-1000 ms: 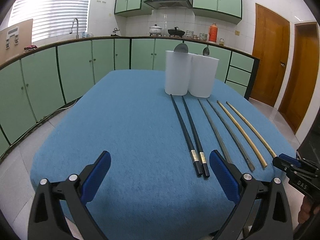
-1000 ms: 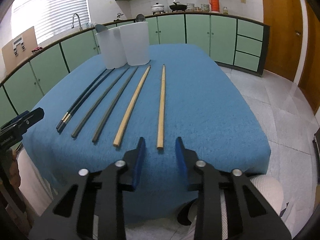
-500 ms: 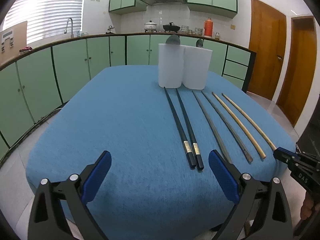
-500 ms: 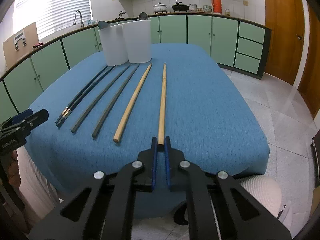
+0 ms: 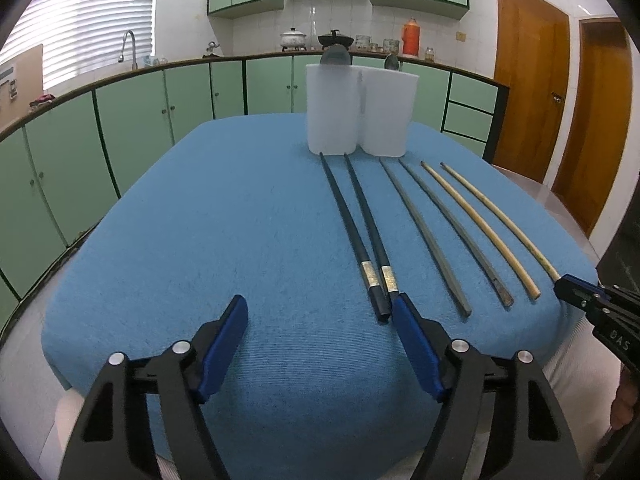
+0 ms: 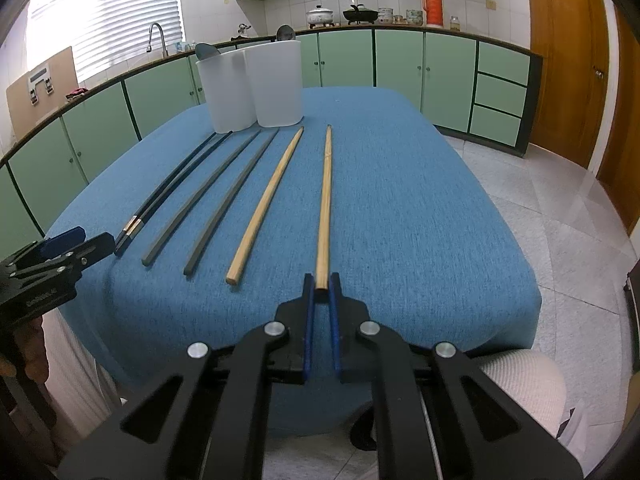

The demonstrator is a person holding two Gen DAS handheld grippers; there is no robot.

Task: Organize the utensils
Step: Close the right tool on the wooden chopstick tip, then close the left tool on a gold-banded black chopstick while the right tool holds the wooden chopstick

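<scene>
Green-cabinet kitchen behind, blue-clothed table (image 6: 400, 200) in front. Right gripper (image 6: 320, 286) pinching the near butt of the outer bamboo chopstick (image 6: 325, 196); looking light, stiff, smooth, likely pivoting from an end grip. Left gripper (image 5: 320, 312) closing yet gaping, right pad beside the black chopsticks (image 5: 366, 236), nothing between. Beyond, grey pair (image 6: 216, 196), second bamboo stick (image 6: 268, 200), white holders (image 6: 256, 84) farthest; contents mostly hidden, two spoon bowls peeking out.

Kitchen w/ green cabinets (image 5: 132, 120), wood doors (image 5: 528, 92), bright blinds (image 5: 88, 20), tiled floor (image 6: 560, 200).
</scene>
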